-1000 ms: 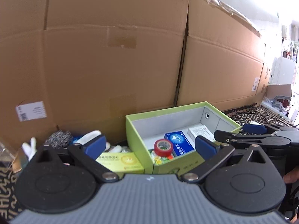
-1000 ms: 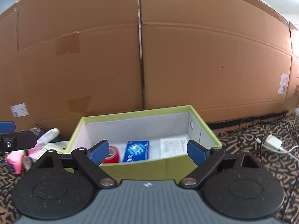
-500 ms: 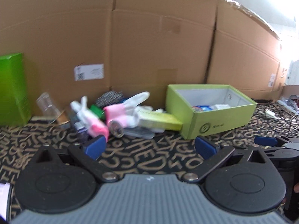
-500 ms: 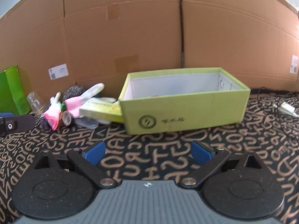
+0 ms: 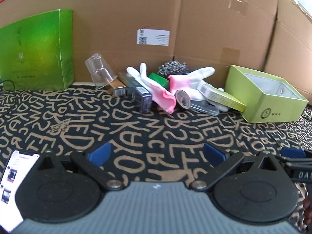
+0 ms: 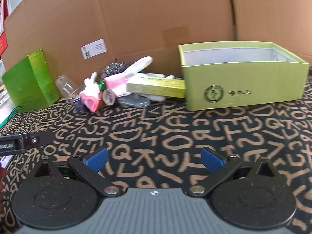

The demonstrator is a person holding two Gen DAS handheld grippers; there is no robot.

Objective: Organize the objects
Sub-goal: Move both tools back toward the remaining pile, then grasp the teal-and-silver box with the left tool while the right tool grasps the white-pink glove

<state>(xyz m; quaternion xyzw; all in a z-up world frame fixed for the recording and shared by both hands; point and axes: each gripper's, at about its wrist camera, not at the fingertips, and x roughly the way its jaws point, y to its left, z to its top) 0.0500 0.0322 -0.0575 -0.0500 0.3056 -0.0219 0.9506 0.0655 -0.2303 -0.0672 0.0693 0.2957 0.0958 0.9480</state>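
Observation:
A lime green open box (image 6: 243, 85) stands on the lettered black cloth, seen at the right in the left wrist view (image 5: 273, 105). To its left lies a pile: pink-and-white gloves (image 5: 175, 83), a steel scourer (image 5: 172, 67), a yellow-green flat carton (image 5: 224, 97), a dark slim box (image 5: 140, 91), a clear cup (image 5: 99, 73) and a round tin (image 5: 182, 101). My left gripper (image 5: 156, 154) is open and empty, well short of the pile. My right gripper (image 6: 154, 159) is open wide with nothing between its fingers, short of the box.
A cardboard wall (image 5: 195, 19) closes off the back. A tall green carton (image 5: 37, 52) stands at the left against it. A lit phone (image 5: 13, 185) lies at the lower left. One finger of the left gripper (image 6: 25, 141) shows at the right wrist view's left edge.
Both grippers have drawn back from over the lime box and sunk toward the cloth. The left view has swung left, bringing the pile, tall green carton and phone into sight.

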